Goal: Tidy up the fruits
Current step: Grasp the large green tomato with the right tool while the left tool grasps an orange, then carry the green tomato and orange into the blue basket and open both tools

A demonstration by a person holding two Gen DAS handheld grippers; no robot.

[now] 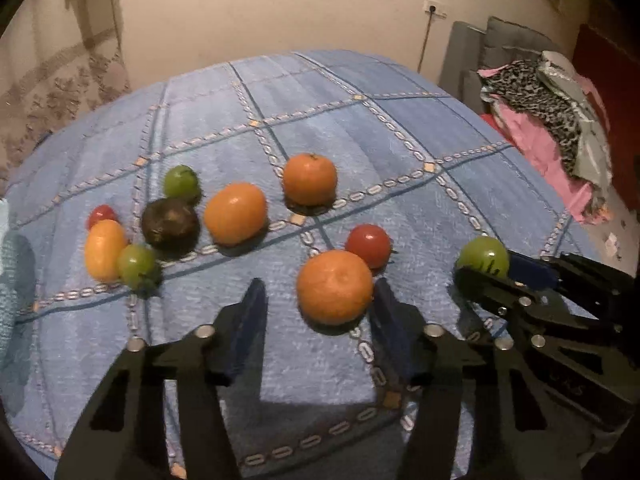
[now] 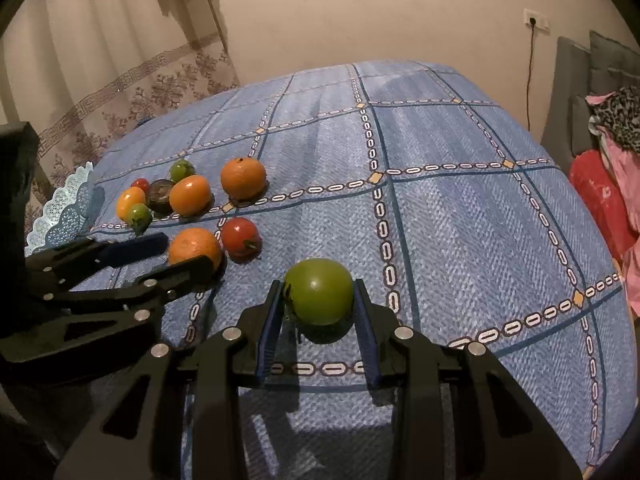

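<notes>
Right, blue checked tablecloth (image 2: 460, 216) covers the whole table, everything sits on it. A pale blue lattice basket (image 2: 66, 216) sits at the table's left edge; no fruit shows in the part in view.

Right gripper (image 2: 320, 312): jaws either side of the big green tomato (image 2: 319, 290), pads touching or nearly touching its flanks. Tomato rests on the cloth, roughly mid-table toward the near edge, well apart from the other fruit. Firm grip or just bracketing: cannot tell. From the left wrist view the same tomato (image 1: 483, 258) sits between that gripper's two fingers.

Left gripper (image 1: 320, 300): jaws spread wide around the nearest orange (image 1: 335, 286), right pad close to its side, left pad clear of it. Not gripping. Orange lies on the cloth near the left gripper's side of the near edge.

Red tomato (image 1: 368, 245) touches that orange from behind.

Farther toward the left edge:
- orange (image 1: 310, 179), alone, farthest back
- orange (image 1: 235, 213), just beside a dark fruit (image 1: 170, 224)
- small green tomato (image 1: 181, 182) behind the dark fruit
- yellow-orange oval fruit (image 1: 105, 250) touching a second small green tomato (image 1: 136, 265)
- small red tomato (image 1: 101, 214) just behind the oval fruit
</notes>
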